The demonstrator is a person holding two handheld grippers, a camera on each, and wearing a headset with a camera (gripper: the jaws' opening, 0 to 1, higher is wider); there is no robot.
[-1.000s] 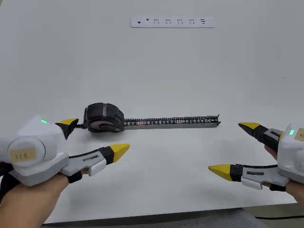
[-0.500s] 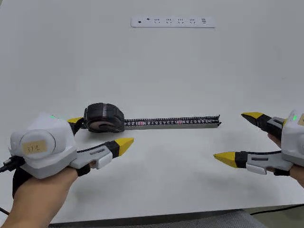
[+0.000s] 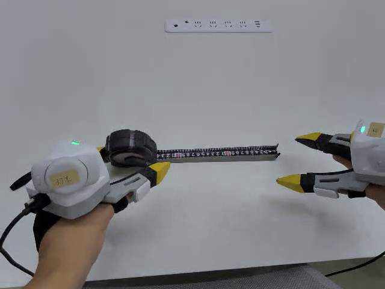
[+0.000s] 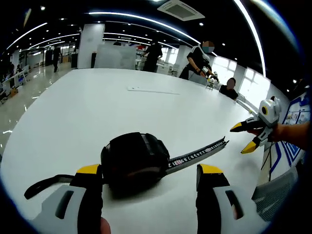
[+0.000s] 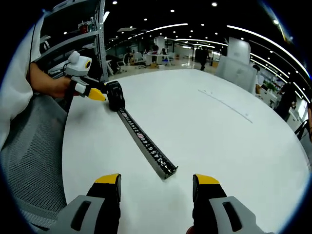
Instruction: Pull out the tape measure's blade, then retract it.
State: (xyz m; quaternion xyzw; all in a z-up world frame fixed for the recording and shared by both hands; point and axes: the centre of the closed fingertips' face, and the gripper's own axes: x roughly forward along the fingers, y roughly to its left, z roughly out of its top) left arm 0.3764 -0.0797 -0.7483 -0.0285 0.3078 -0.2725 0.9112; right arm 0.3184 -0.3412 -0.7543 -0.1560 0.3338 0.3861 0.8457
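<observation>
A black tape measure lies on the white table, its blade pulled out to the right and resting flat. My left gripper is open, one yellow-tipped jaw on each side of the case, not touching it. Just right of the blade's hooked end, my right gripper is open and holds nothing. In the right gripper view the blade end lies just ahead of the right gripper, and the case sits far off by the left gripper.
A white power strip lies flat at the far side of the table. A black cable trails from my left hand. The table's front edge runs close below both hands. A mesh chair is beside the table.
My left gripper has moved forward so that its jaws now flank the tape case. My right gripper has moved away from the front edge, level with the blade end. The tape has not moved.
</observation>
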